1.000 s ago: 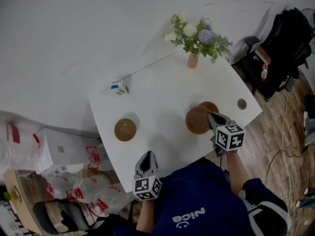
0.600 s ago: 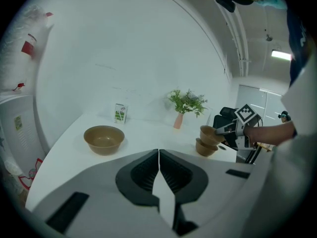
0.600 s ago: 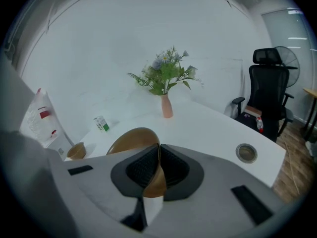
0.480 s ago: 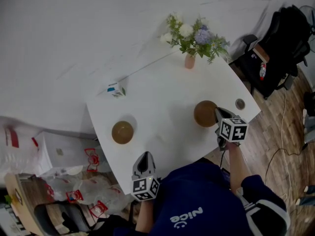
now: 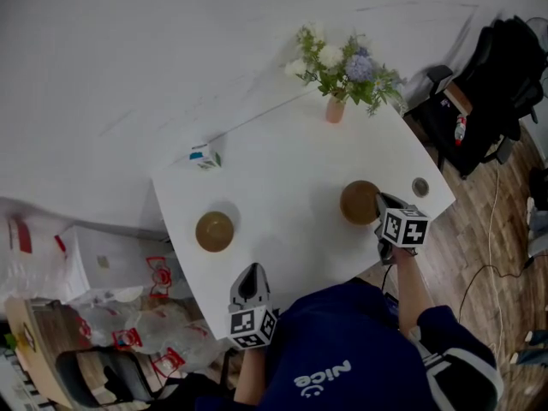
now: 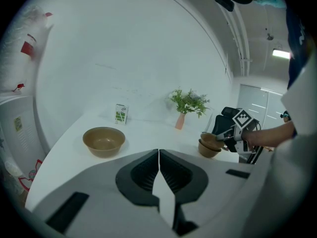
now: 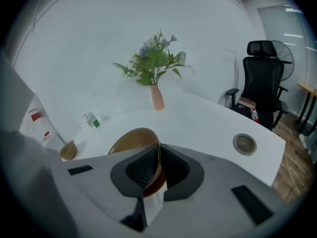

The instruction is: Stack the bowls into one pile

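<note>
Nesting one bowl onto another, it seems

The right gripper [image 5: 380, 201] pinches the top bowl [image 5: 358, 200] by its rim at the worktop's [image 5: 282, 169] 3 o'clock. The left gripper [image 5: 253, 270] is closed and empty. Next: release, then fetch the lone bowl [image 5: 214, 230] at 9 o'clock.

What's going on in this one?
A person stands at a white table with tongs in each hand. The right tongs are shut on the rim of the top bowl, which is nested in a lower bowl on the table's right side. A third bowl stands alone on the left, not yet stacked. The left tongs are shut and empty near the front edge.
</note>
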Motion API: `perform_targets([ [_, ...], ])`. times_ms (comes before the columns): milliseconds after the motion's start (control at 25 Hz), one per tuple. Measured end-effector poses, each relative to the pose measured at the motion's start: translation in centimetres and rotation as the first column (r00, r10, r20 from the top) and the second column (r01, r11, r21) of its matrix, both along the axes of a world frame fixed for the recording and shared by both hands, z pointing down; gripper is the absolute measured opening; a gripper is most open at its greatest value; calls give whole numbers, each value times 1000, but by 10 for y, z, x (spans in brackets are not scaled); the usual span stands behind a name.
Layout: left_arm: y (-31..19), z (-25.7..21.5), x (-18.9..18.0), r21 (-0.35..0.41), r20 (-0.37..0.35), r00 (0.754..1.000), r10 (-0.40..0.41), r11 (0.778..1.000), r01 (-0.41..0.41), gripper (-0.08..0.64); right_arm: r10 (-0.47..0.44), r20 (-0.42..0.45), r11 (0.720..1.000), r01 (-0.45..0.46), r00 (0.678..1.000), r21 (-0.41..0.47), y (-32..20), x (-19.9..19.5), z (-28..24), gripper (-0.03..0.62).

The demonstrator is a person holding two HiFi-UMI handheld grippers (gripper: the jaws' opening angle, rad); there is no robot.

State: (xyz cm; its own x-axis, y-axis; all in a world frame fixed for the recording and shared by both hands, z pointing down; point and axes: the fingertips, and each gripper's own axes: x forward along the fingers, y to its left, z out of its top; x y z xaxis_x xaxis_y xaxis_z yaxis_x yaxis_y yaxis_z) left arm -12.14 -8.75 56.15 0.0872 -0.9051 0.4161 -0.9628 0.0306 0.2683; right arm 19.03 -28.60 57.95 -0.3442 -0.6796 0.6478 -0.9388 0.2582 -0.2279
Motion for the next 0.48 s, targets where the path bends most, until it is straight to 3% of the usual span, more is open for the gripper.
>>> perform_targets([
  [480, -3, 0, -4, -3, 4, 1000, 2, 1000, -2, 23, 7, -58, 1000, -7, 998, -2, -3, -1, 11, 39],
])
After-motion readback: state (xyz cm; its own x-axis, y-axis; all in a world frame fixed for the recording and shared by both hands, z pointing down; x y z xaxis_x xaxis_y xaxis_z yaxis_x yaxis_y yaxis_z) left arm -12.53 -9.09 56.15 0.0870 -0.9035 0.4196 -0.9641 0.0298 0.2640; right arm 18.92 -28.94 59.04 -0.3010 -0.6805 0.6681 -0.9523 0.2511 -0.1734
